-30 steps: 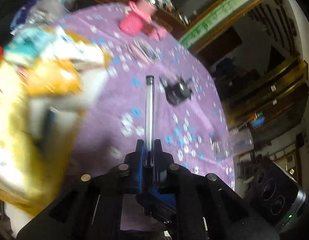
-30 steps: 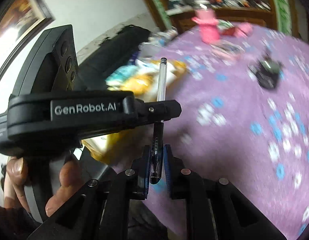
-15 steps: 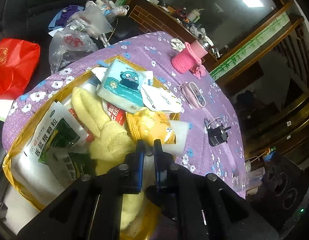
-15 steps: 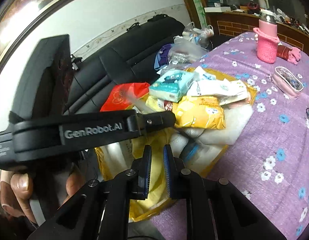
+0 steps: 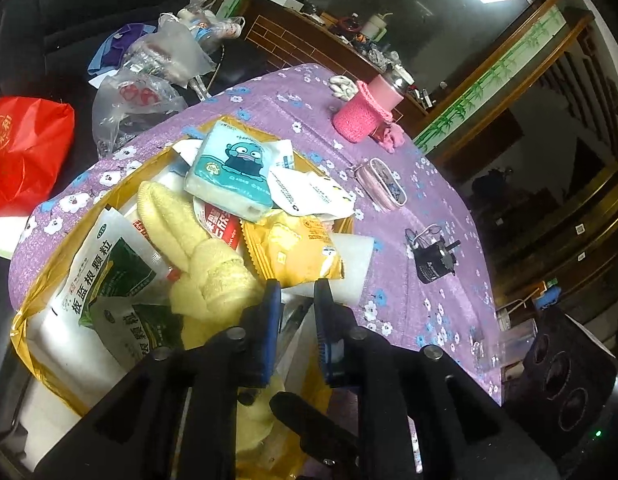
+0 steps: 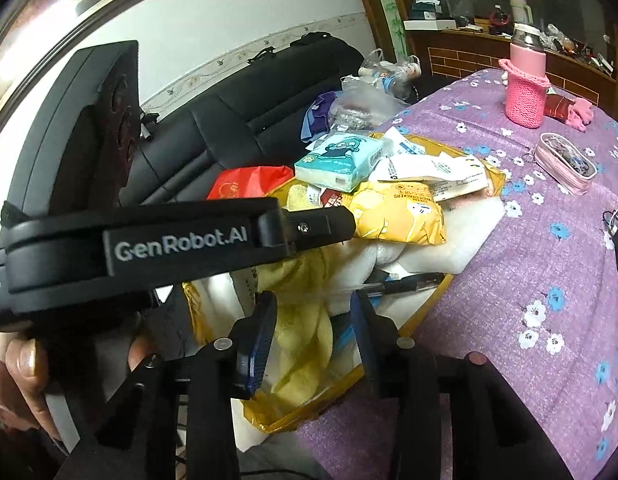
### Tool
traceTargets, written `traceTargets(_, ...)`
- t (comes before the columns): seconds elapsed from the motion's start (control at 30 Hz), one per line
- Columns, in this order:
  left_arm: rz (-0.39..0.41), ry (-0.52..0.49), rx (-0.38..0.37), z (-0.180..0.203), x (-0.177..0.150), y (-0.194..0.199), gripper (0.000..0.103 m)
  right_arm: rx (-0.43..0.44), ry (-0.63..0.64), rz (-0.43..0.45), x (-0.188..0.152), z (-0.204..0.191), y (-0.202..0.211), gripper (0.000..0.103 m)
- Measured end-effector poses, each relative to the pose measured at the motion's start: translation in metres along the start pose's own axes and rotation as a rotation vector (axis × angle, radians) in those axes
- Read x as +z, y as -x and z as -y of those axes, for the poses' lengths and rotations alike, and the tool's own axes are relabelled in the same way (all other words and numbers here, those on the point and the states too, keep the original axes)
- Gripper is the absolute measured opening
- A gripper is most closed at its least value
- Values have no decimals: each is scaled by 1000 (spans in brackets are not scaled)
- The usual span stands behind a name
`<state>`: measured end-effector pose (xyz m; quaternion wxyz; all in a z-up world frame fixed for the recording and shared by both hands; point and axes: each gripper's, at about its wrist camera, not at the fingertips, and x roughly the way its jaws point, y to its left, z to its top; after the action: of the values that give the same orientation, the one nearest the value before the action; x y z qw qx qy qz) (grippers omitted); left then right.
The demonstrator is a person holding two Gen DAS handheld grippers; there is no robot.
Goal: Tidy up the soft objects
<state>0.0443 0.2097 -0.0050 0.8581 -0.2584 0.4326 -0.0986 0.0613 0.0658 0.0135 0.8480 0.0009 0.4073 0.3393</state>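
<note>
1. Along the left edge of the purple flowered tabletop (image 5: 425, 216), a yellow bag (image 5: 29, 308) is lying open and crowding that side, its rim reaching the cloth's near-left border.
2. Inside it, a green-and-white packet (image 5: 109, 280) is resting leftmost, beside a yellow towel (image 5: 197, 256); a tissue pack (image 5: 233, 172) is sitting on top, with an orange cracker packet (image 5: 297, 248) to its right.
3. Just past the bag's right rim, a white foam block (image 5: 355, 264) is poking out onto the cloth.
4. Over the bag's near end, the left claw (image 5: 295, 292) is opening, its blue pads only slightly parted, with nothing pinched between them.
5. Seen from the right wrist, the right claw (image 6: 313, 304) is opening too, spread wider over the towel; a pen (image 6: 393, 285) is lying across the bag's contents just beyond its right finger, free of the pads.
6. Rightward, the cloth is lying mostly bare, carrying a pink pouch (image 5: 383, 182) and a small black motor (image 5: 431, 260), well apart.
7. Near the far edge, a pink knitted bottle (image 5: 365, 114) is standing upright.
</note>
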Motion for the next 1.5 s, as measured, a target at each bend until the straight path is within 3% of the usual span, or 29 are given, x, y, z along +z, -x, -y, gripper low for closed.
traceTargets(0.07,5,-9,3,2,-1,3,27,1,0,5,-2,0,4,41)
traceTargets(0.13,17,-22,9,6,-3,8,47,4,-4,11,-3,1,10,46)
traceTargets(0.17,29,-34,19,8,-4,12,52,7,-6,14,-4,1,13,46)
traceTargets(0.23,61,-53,42,13,-7,20,66,-7,2,27,-5,1,21,57)
traceTargets(0.37,75,-41,37,14,-10,28,66,-62,21,54,-12,-3,37,68)
traceTargets(0.47,113,-30,85,16,-12,34,66,-88,30,61,-18,-7,43,74)
traceTargets(0.57,219,-70,198,20,-17,47,67,-102,27,64,-25,-9,51,78)
traceTargets(0.63,263,-102,292,25,-21,51,72,-121,21,66,-29,-11,56,80)
traceTargets(0.77,183,-181,373,29,-23,44,72,-172,11,72,-35,-14,61,84)
traceTargets(0.93,173,-320,605,43,-35,36,72,-179,-10,50,-42,-14,65,85)
traceTargets(1.5,156,-299,573,37,-42,40,72,-216,-54,47,-39,-4,71,86)
